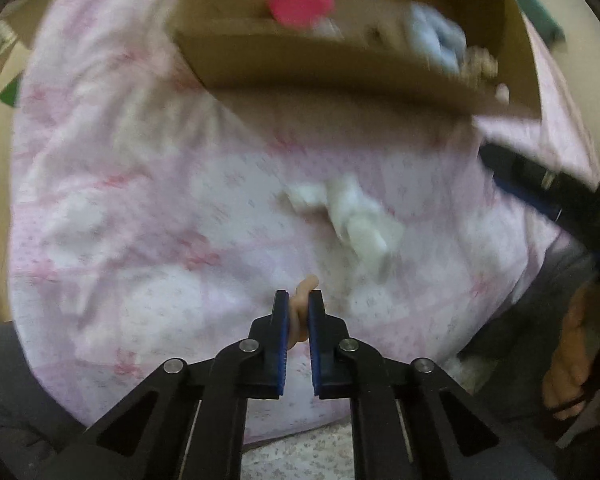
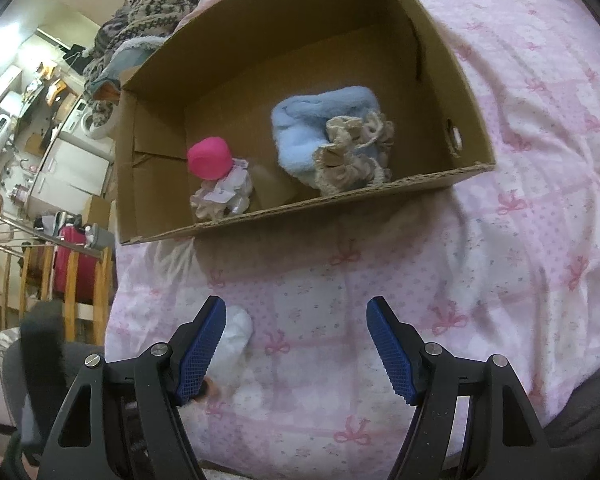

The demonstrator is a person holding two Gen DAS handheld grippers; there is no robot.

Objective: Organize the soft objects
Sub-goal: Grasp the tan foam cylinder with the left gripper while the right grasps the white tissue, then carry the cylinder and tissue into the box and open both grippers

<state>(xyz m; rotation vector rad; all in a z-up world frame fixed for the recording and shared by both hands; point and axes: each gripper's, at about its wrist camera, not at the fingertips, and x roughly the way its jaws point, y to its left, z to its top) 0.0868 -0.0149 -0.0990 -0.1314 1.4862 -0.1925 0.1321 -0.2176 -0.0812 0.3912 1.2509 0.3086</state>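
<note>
A cardboard box [image 2: 466,100] lies on the pink bow-print blanket [image 2: 520,220]. Inside it are a pink ball [image 2: 209,158], a pale scrunchie [image 2: 224,198], a light blue fluffy cloth [image 2: 320,128] and a beige crocheted scrunchie [image 2: 354,152]. The box also shows in the blurred left wrist view [image 1: 300,64]. My left gripper [image 1: 298,300] is shut on a small peach-coloured spiral hair tie [image 1: 302,292], above the blanket. A white soft item [image 1: 352,216] lies on the blanket ahead of it. My right gripper [image 2: 296,312] is open and empty, with the white item [image 2: 236,340] by its left finger.
The right gripper's body [image 1: 548,200] and the hand holding it [image 1: 572,368] reach in from the right of the left wrist view. Patterned clothes [image 2: 152,12] are piled behind the box. A wooden rail and a red suitcase [image 2: 74,264] stand left of the bed.
</note>
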